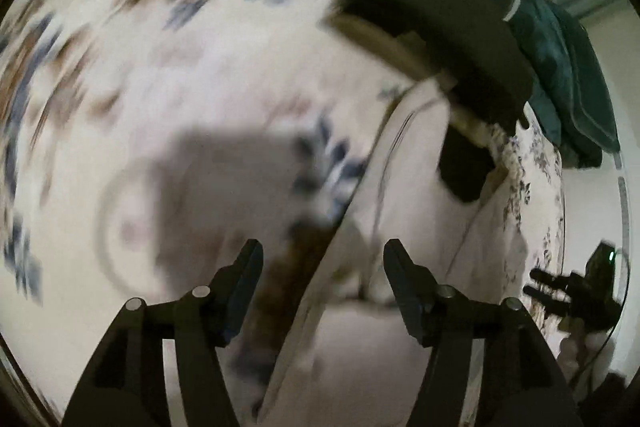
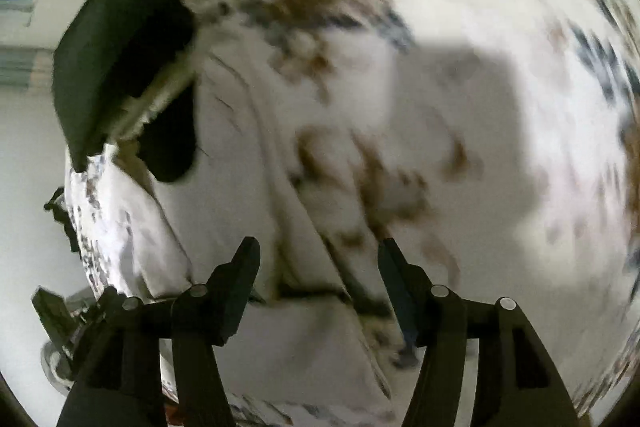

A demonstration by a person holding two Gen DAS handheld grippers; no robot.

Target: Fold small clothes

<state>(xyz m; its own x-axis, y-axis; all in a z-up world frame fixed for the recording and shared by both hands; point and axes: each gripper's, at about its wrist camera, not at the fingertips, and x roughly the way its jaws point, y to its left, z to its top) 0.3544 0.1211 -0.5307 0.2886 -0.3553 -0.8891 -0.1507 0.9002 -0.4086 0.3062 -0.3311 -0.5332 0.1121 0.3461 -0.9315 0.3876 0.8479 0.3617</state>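
A floral bedsheet (image 1: 168, 39) fills both blurred views. A white garment (image 1: 404, 179) lies on it ahead of both grippers, dark cushion (image 1: 432, 7) beyond. Left gripper (image 1: 322, 255) and right gripper (image 2: 318, 253) hover wide apart, empty.

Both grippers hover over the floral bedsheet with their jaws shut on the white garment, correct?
Not quite. Both grippers hover over the floral bedsheet, but the jaws stand open and empty: the left gripper in the left wrist view, the right gripper in the right wrist view. The white garment lies ungrasped.
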